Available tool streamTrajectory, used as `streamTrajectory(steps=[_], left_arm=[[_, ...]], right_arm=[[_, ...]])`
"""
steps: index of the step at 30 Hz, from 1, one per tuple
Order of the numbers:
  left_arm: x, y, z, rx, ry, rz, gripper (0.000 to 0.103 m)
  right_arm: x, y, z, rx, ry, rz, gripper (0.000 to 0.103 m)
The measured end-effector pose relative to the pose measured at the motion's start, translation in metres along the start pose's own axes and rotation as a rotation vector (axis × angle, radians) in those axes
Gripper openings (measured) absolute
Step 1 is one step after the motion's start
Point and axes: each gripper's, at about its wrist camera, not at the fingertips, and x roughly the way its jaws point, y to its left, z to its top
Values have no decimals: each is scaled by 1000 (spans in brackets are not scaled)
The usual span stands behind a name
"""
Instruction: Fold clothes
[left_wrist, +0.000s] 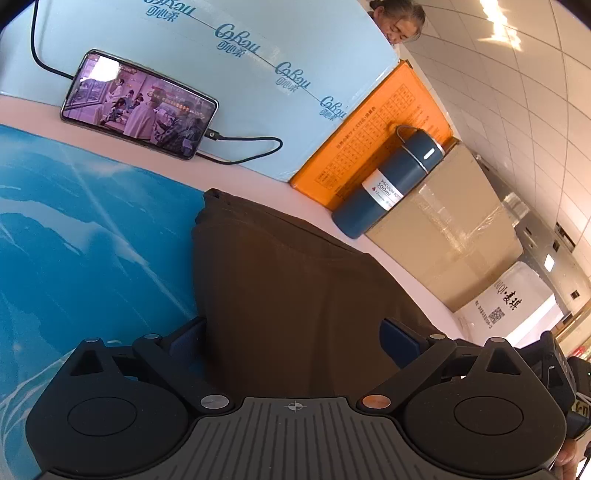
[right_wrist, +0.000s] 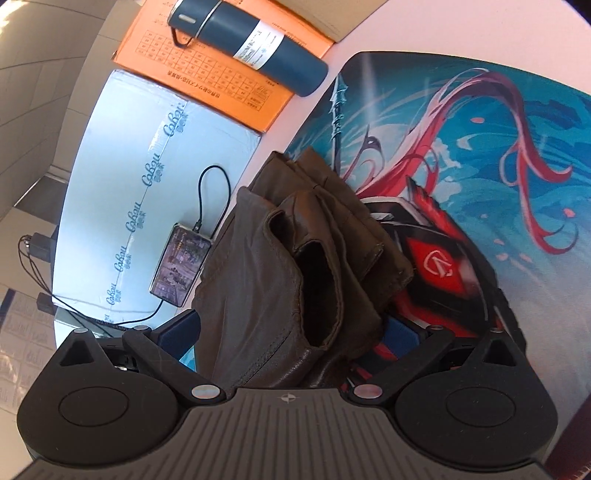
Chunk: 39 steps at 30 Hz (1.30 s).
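A brown garment (left_wrist: 288, 291) lies on the blue printed mat (left_wrist: 92, 240), folded into a thick bundle with its layered hems showing in the right wrist view (right_wrist: 303, 258). My left gripper (left_wrist: 293, 336) is open, its blue pads wide apart on either side of the garment's near edge. My right gripper (right_wrist: 291, 332) is also open, its pads straddling the bundle's near end, with the cloth bulging up between them.
A phone (left_wrist: 138, 105) on a cable leans on a pale blue box (left_wrist: 258, 55). A dark blue vacuum bottle (left_wrist: 391, 181) lies against an orange box (left_wrist: 373, 147) and a cardboard box (left_wrist: 454, 240). A person (left_wrist: 400, 20) is behind the boxes.
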Motion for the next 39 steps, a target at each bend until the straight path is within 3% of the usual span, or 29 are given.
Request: streamTrajectory(steps=[3, 4, 5, 7, 11, 15, 23, 36, 39], left_arm=[[0, -4, -4, 44, -13, 21, 87], [0, -6, -5, 71, -19, 46, 71], [1, -9, -7, 103, -30, 82, 52], [2, -14, -12, 149, -58, 140, 39], [2, -26, -15, 202, -107, 142, 25], [12, -43, -12, 220, -118, 92, 20], [56, -95, -4, 227, -157, -49, 19], [153, -152, 2, 220, -130, -146, 19], [178, -156, 0, 200, -91, -154, 20]], right_arm=[[17, 10, -2, -35, 9, 34, 99], [23, 12, -3, -39, 18, 41, 91], [28, 13, -4, -40, 28, 48, 71], [38, 14, -8, -36, 19, 23, 44], [37, 12, -10, -107, -23, 58, 22], [20, 13, 2, -179, -69, 176, 18], [-28, -3, 44, -231, -215, 271, 18], [-62, -65, 125, -197, -447, 297, 18], [-59, -78, 145, -176, -490, 243, 18]])
